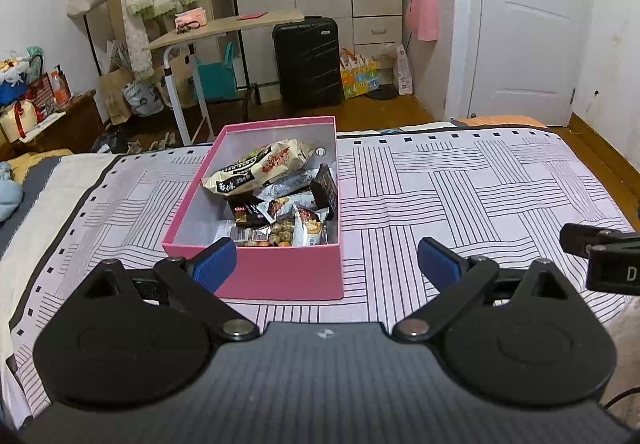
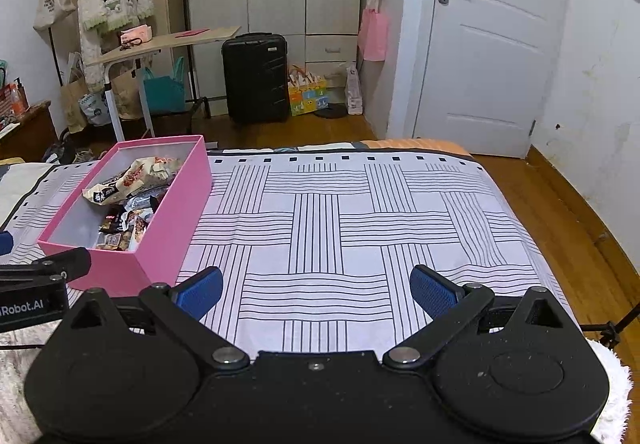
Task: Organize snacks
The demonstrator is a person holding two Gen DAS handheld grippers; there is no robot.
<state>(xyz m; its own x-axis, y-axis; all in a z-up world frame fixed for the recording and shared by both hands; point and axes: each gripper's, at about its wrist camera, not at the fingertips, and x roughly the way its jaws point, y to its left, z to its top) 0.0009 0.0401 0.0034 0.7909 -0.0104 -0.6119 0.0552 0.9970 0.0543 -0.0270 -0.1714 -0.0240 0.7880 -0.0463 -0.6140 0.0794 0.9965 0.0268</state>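
A pink box (image 1: 276, 272) stands on the striped bedspread, filled with several snack packets (image 1: 280, 199); a large cream bag (image 1: 260, 167) lies on top at the far end. My left gripper (image 1: 326, 264) hovers open just in front of the box's near wall, nothing between its blue pads (image 1: 212, 262). In the right wrist view the same pink box (image 2: 168, 219) sits at the left with the snack packets (image 2: 128, 199) inside. My right gripper (image 2: 316, 294) is open over bare bedspread, to the right of the box and holding nothing.
The bed (image 2: 360, 211) ends at a wooden floor (image 2: 568, 211) on the far and right sides. Beyond stand a black suitcase (image 1: 308, 59), a small side table (image 1: 224, 27), a wardrobe and a white door (image 2: 492, 55). Part of the other gripper (image 1: 600, 252) shows at the right edge.
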